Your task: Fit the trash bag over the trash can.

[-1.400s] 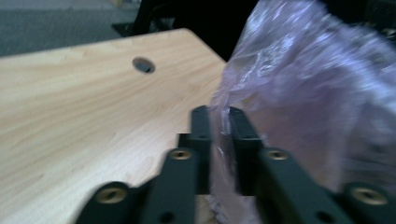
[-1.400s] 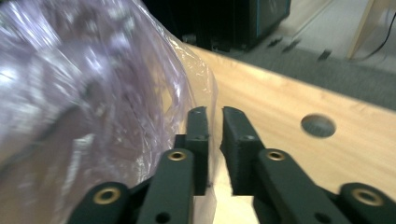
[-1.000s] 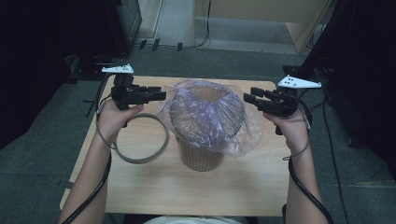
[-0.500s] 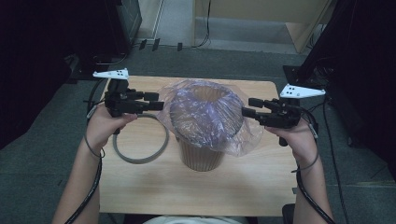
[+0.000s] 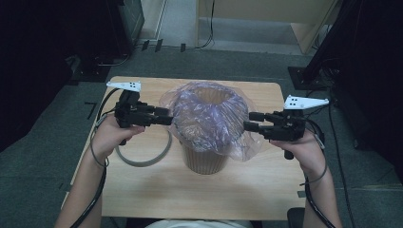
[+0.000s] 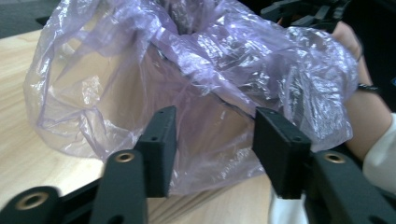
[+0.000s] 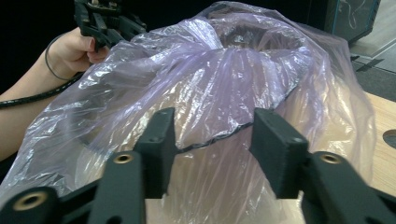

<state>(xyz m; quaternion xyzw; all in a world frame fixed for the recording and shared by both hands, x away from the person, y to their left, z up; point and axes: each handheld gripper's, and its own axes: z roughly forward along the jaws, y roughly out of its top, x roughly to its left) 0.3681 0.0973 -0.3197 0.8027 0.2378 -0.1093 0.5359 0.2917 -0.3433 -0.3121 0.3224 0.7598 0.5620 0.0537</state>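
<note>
High view: bin mid-table, purple bag draped over its rim. My left tongs and right tongs are both spread apart beside it. I'd pinch the loose film low and tug evenly.

Left gripper at centre left, jaws apart, pointing right. Right gripper at centre right, jaws apart, pointing left.

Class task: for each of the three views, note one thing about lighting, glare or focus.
High view: the light wooden table is lit, the surroundings fall dark. Left gripper view: white glare streaks the crinkled purple plastic bag, and the near black jaws look soft. Right gripper view: the bag is fairly sharp, the background black at the left.
</note>
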